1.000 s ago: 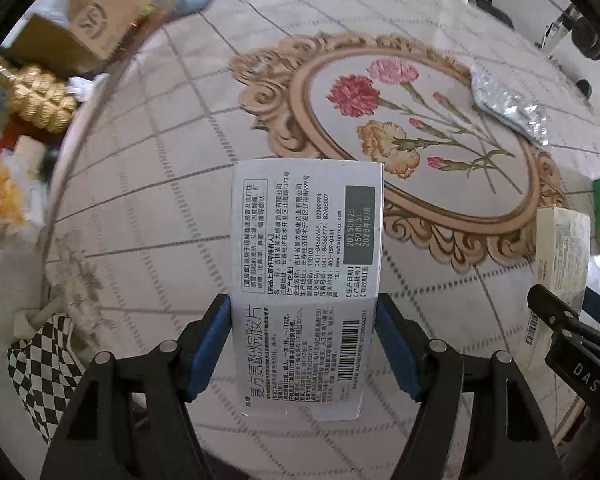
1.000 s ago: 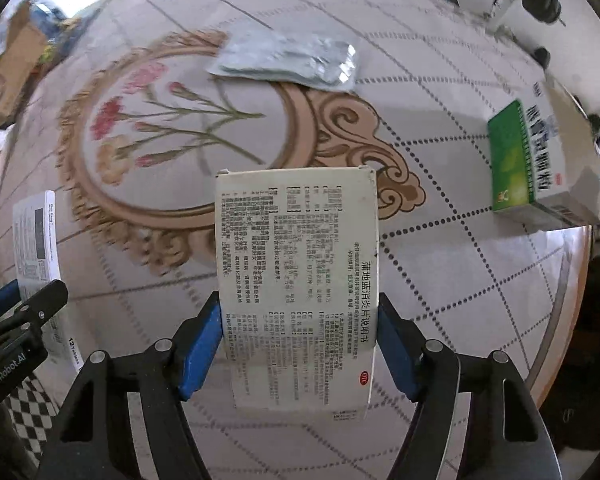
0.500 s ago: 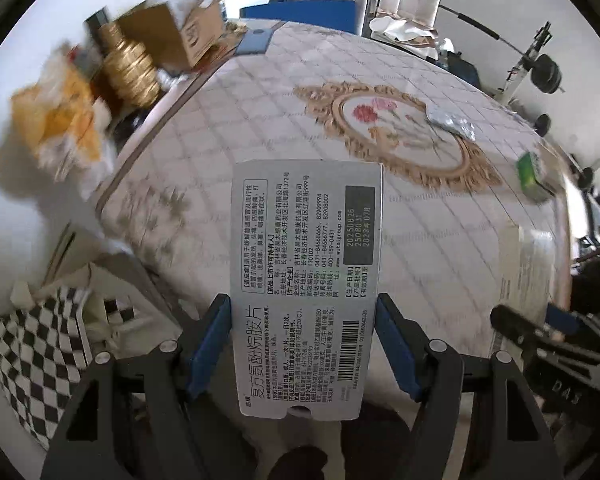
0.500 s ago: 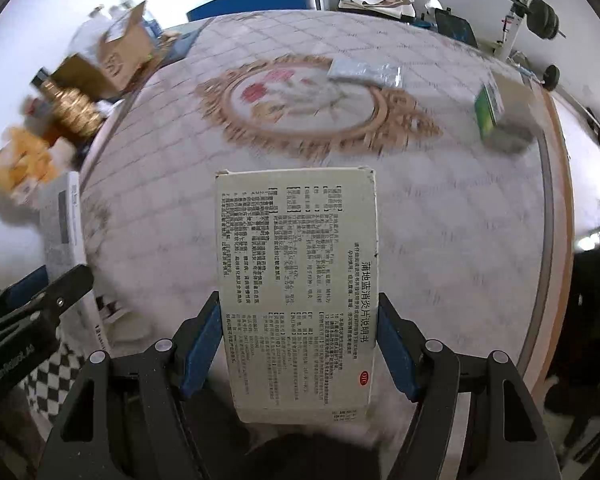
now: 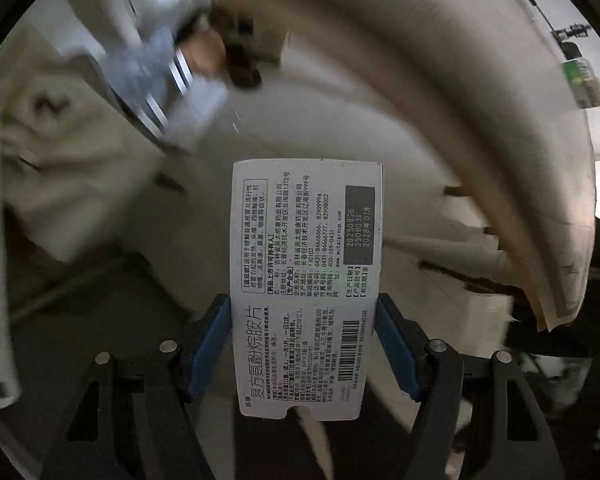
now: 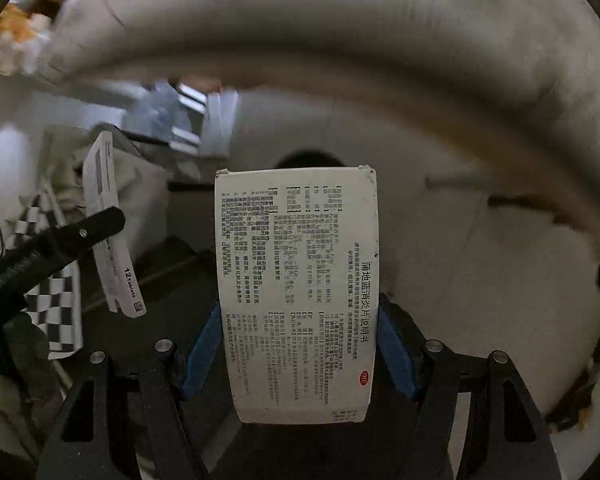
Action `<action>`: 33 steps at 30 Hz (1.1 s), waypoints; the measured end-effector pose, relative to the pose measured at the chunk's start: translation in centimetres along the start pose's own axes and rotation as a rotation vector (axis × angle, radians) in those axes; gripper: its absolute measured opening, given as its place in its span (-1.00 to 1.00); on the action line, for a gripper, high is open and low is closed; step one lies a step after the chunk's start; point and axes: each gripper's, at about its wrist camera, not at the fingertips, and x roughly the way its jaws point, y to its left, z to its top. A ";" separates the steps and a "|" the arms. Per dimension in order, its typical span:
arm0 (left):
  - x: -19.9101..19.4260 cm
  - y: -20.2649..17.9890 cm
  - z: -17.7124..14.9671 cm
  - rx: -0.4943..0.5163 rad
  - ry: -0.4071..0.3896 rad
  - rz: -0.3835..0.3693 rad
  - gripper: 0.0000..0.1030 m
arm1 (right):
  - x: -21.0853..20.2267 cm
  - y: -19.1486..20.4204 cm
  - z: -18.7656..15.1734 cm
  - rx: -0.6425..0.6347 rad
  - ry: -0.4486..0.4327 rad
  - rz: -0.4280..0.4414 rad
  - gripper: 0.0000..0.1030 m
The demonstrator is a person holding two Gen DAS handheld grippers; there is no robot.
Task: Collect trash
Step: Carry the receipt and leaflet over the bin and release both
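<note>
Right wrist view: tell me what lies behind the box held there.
Behind the cream medicine box: blurred pale floor, a dark rounded shape at its top edge. Whatever is directly behind it is covered.

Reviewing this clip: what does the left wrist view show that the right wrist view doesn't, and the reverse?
Only the left wrist view shows the green box up on the table's edge at far right. Only the right wrist view shows the left hand-held gripper from the side, and the cream medicine box clamped in the right hand-held gripper. Both show the barcoded white box clamped in the left one, the curved table rim overhead, and blurred clutter below it.
</note>
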 end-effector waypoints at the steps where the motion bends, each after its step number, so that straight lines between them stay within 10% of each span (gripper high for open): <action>1: 2.8 0.8 0.7 -0.014 0.030 -0.038 0.34 | 1.7 -0.5 0.1 0.009 0.006 -0.004 0.44; 10: 22.2 2.6 7.2 0.009 0.193 -0.132 0.36 | 21.5 -7.4 4.9 0.161 0.012 0.050 0.44; 13: 24.8 3.0 7.8 0.020 0.202 -0.125 0.86 | 25.5 -8.7 6.4 0.184 0.017 0.076 0.44; 18: 25.5 5.2 7.0 0.016 0.161 -0.056 0.86 | 29.7 -8.8 8.6 0.156 0.002 0.147 0.50; 20: 24.9 6.3 6.2 -0.007 0.118 -0.020 0.86 | 30.6 -8.5 9.1 0.139 -0.001 0.189 1.00; 22: 23.6 7.2 5.4 -0.006 0.048 0.058 0.86 | 30.7 -7.8 9.3 0.124 -0.018 0.197 1.00; 26: 22.1 7.5 3.3 0.019 -0.027 0.235 0.86 | 30.0 -6.5 8.9 0.084 -0.030 0.101 1.00; 33: 19.7 6.0 0.5 0.025 -0.022 0.278 0.86 | 26.1 -5.6 6.5 0.001 -0.064 -0.112 1.00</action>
